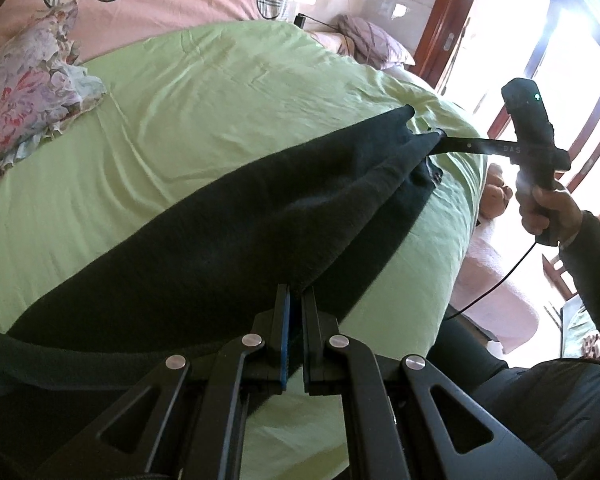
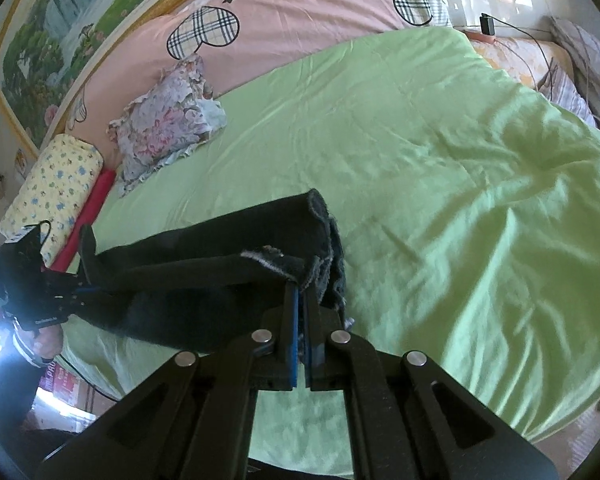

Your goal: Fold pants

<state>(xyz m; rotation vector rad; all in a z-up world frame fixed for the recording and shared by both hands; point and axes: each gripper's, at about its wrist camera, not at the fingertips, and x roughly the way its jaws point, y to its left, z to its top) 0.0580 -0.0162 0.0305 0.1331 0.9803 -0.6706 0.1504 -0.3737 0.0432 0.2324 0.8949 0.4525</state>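
On green bedspread [image 2: 440, 168], gripper-held black pants [image 1: 228, 216]

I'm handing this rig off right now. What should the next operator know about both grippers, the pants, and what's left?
Left gripper: shut on one end of the dark pants.
Right gripper: shut on the frayed hem end.
Pants: stretched lengthwise between the two grippers, over the green sheet, near the bed's front edge; floral pillow behind.
Done: both ends gripped, pants appear doubled leg on leg.
Left: probably bring the ends together, lay flat, release.
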